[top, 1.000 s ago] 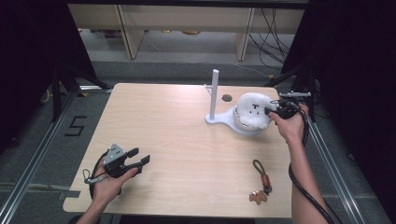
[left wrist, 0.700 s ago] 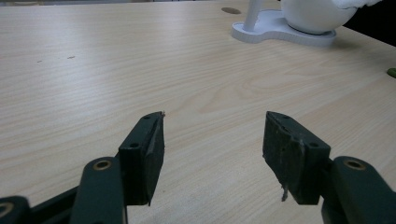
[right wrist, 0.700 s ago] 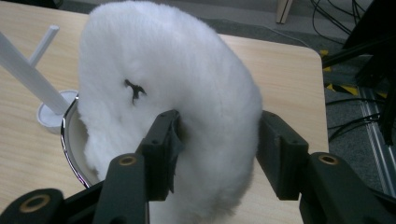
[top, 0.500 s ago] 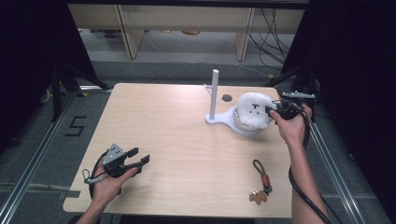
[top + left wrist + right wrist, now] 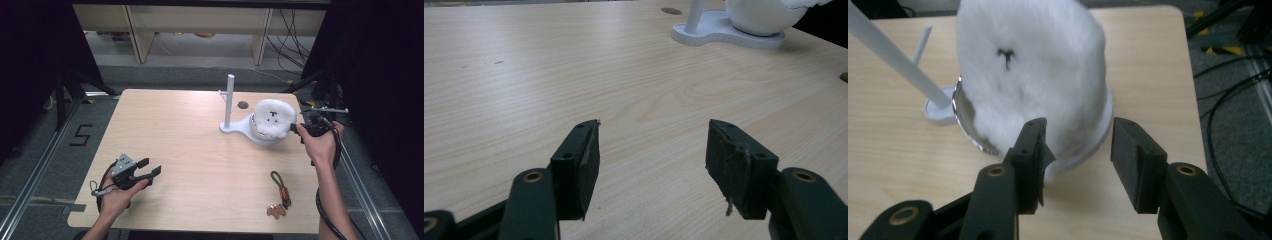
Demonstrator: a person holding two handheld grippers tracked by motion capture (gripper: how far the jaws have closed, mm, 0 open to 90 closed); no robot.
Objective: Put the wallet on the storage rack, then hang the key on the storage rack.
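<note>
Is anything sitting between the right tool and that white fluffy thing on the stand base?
Nothing visible stands in the way. The right tool is right at the near edge of the white fluffy thing, its jaws apart after just closing partway, with only bare table around. The keychain lies well off to the side.

High view sits above the near edge of the table (image 5: 200, 150), looking forward and down, so it takes in the whole top. Left gripper view skims low over the wood, facing the white stand (image 5: 729, 35) out at 1 o'clock. Right gripper view is right up close on the white fluffy thing (image 5: 1033, 75) at 12 o'clock. All three share that stand corner.
</note>
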